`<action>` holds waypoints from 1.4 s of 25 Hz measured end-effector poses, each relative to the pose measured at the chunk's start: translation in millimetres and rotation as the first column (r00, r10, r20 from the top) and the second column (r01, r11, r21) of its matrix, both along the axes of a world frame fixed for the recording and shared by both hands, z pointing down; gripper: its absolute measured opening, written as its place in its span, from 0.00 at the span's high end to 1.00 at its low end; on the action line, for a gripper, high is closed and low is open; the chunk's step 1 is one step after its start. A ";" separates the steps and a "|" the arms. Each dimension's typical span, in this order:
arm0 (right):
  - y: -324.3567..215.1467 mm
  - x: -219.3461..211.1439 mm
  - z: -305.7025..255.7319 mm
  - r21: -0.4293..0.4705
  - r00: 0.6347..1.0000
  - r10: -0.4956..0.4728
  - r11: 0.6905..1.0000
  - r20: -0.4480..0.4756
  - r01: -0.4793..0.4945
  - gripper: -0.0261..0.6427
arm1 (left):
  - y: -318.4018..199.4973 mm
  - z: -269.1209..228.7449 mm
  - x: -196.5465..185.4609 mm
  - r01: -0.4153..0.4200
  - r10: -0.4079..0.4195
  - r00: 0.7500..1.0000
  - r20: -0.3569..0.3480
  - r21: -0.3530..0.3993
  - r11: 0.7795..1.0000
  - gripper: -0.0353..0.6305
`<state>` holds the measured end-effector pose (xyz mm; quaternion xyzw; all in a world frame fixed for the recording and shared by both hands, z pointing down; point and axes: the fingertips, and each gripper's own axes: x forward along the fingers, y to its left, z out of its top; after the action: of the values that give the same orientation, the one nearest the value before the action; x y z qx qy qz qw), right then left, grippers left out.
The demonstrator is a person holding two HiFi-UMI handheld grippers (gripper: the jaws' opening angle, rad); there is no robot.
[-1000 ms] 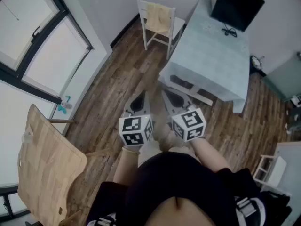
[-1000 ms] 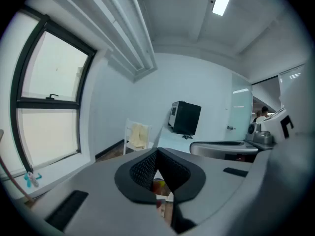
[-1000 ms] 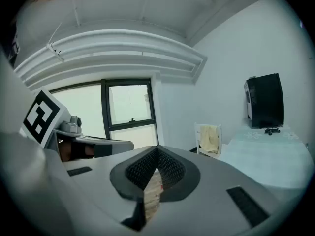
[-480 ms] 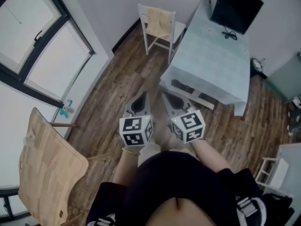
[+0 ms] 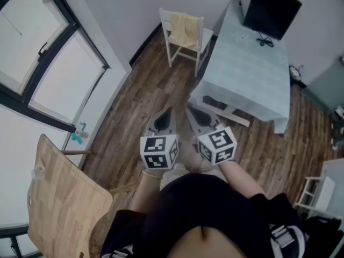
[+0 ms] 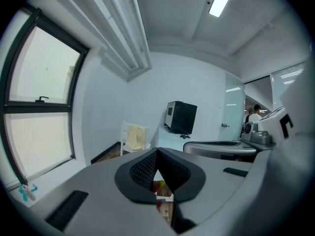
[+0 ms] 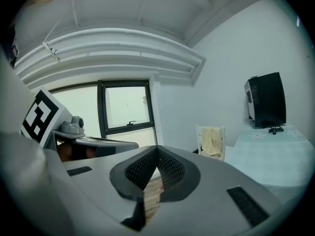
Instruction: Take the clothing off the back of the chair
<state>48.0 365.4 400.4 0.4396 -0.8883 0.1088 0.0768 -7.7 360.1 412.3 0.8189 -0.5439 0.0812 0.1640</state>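
Observation:
A pale yellow garment hangs over the back of a white chair by the far wall. The garment also shows small in the left gripper view, and the garment in the right gripper view. Both grippers are held close to the person's body, well short of the chair. My left gripper is shut with nothing between its jaws. Beside it my right gripper is shut and empty too. Both point toward the chair.
A table with a light green cloth stands right of the chair and carries a black appliance. A wooden chair is at the near left. Windows line the left wall. A white stool stands at right.
The whole view has shifted a little toward the white chair. Both grippers stay shut side by side.

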 end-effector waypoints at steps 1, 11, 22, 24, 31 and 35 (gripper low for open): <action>-2.4 -5.0 0.5 0.000 1.000 0.005 1.000 0.004 -0.005 0.94 | -2.6 0.4 -5.1 -0.004 0.004 1.000 0.003 0.000 1.000 0.95; -27.9 -44.0 0.5 -0.002 1.000 0.026 1.000 0.014 -0.026 0.94 | -28.2 1.8 -52.7 0.006 -0.006 1.000 -0.005 -0.001 1.000 0.95; -50.7 -67.7 4.4 -0.012 1.000 -0.012 1.000 -0.008 0.012 0.94 | -53.9 3.7 -75.6 0.050 -0.051 0.998 -0.047 -0.014 0.999 0.95; -60.8 -71.0 5.5 -0.012 1.000 -0.017 1.000 -0.004 0.017 0.94 | -63.4 5.5 -77.5 0.051 -0.051 0.998 -0.048 -0.014 0.999 0.95; -114.0 -88.0 7.0 -0.006 0.999 -0.037 0.999 0.001 0.037 0.94 | -110.8 9.8 -92.7 0.066 -0.067 0.997 -0.030 -0.019 0.998 0.95; -147.9 -100.2 10.4 -0.007 0.999 -0.044 0.999 -0.002 0.044 0.94 | -146.8 13.1 -109.0 0.086 -0.087 0.996 -0.031 -0.023 0.996 0.95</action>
<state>-52.2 217.4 410.9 0.4197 -0.8973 0.1095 0.0818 -116.6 213.4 425.4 0.7939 -0.5754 0.0669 0.1847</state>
